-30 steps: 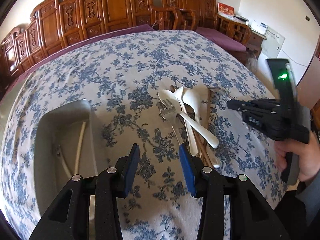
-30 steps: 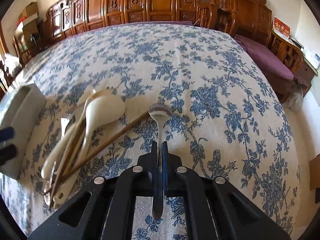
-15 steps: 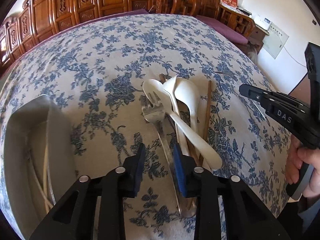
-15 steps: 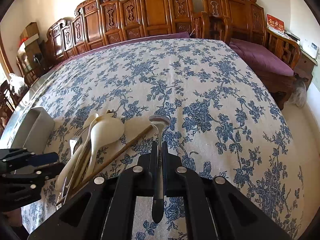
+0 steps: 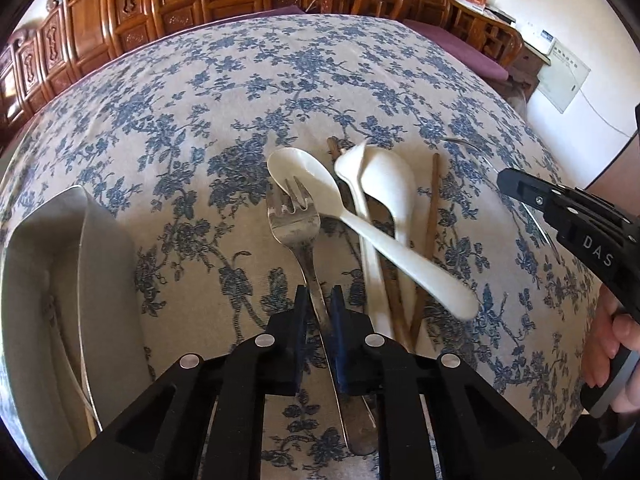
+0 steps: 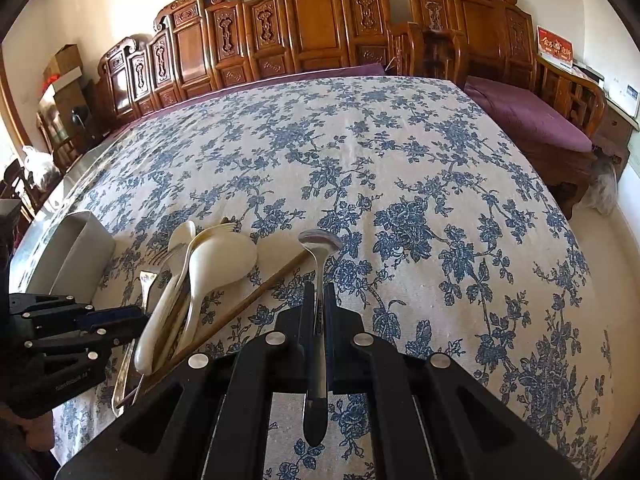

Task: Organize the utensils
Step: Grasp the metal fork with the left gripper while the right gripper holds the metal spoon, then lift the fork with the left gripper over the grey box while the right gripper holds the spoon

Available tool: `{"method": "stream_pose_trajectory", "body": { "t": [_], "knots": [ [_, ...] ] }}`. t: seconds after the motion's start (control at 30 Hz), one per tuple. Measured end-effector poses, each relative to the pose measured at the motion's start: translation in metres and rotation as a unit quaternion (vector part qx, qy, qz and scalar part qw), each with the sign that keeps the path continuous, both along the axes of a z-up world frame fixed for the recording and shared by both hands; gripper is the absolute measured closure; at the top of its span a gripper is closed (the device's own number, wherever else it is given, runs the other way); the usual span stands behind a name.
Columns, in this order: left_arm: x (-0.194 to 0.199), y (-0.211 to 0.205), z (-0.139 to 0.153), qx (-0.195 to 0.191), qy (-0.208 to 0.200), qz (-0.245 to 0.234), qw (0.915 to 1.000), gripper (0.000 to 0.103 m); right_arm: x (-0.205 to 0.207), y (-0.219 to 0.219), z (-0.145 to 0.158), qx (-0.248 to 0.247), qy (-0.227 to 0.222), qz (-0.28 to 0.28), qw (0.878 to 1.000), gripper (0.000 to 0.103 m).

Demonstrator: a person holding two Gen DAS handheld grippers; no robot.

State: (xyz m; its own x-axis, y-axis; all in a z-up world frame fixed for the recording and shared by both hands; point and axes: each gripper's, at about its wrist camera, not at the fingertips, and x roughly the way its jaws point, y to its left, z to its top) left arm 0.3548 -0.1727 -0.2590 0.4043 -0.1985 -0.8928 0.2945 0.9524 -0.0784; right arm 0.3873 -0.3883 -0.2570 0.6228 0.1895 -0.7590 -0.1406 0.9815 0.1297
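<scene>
My left gripper (image 5: pixel 319 300) has its blue pads closed on the handle of a metal fork (image 5: pixel 294 220) that lies on the flowered tablecloth. Right of the fork lie white plastic spoons (image 5: pixel 384 184) and brown chopsticks (image 5: pixel 430 216) in a pile. My right gripper (image 6: pixel 318 292) is shut on a metal spoon (image 6: pixel 320 242), held above the cloth with its bowl forward. It shows at the right in the left wrist view (image 5: pixel 560 208). The pile (image 6: pixel 216 260) and my left gripper (image 6: pixel 120 316) show at the left in the right wrist view.
A grey utensil tray (image 5: pixel 48 272) lies at the left, holding a few pale utensils; it also shows in the right wrist view (image 6: pixel 76 248). Carved wooden chairs (image 6: pixel 312 28) line the table's far side. A purple-cushioned bench (image 6: pixel 528 120) stands at the right.
My left gripper moved forward and right over the fork handle and closed on it. My right gripper kept hold of the metal spoon and rose slightly.
</scene>
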Motion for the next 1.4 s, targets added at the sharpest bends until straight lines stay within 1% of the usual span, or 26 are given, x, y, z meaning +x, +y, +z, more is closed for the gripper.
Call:
{"method": "stream_pose_trajectory", "body": {
  "t": [0.17, 0.3, 0.5, 0.67, 0.83, 0.97, 1.17, 1.4],
  "knots": [
    [0.002, 0.004, -0.001, 0.005, 0.0, 0.008, 1.0, 0.093, 0.0, 0.002, 0.0, 0.003, 0.001, 0.003, 1.0, 0.098],
    [0.004, -0.002, -0.002, 0.022, -0.011, 0.005, 0.9997, 0.092, 0.0, 0.004, -0.001, 0.004, 0.002, 0.005, 1.0, 0.098],
    [0.004, 0.003, 0.0, 0.022, -0.019, 0.01, 0.9995, 0.097, 0.0, 0.004, -0.002, 0.009, 0.002, 0.005, 1.0, 0.098],
    [-0.004, 0.01, 0.021, 0.019, -0.047, 0.009, 0.9987, 0.097, 0.0, 0.008, -0.001, 0.01, 0.001, 0.01, 1.0, 0.098],
    [-0.01, 0.015, 0.045, 0.011, -0.067, 0.009, 0.9976, 0.097, -0.001, 0.012, 0.003, 0.008, -0.001, 0.013, 1.0, 0.098],
    [-0.015, 0.019, 0.057, 0.009, -0.078, 0.009, 0.9969, 0.097, -0.003, 0.018, 0.008, 0.012, -0.007, 0.016, 1.0, 0.098],
    [-0.031, 0.034, 0.069, 0.002, -0.089, 0.011, 0.996, 0.097, -0.009, 0.042, 0.018, 0.01, -0.02, 0.038, 0.999, 0.098],
    [-0.05, 0.06, 0.09, -0.015, -0.108, 0.019, 0.9939, 0.097, -0.017, 0.075, 0.025, 0.012, -0.026, 0.07, 0.997, 0.098]
  ]
}}
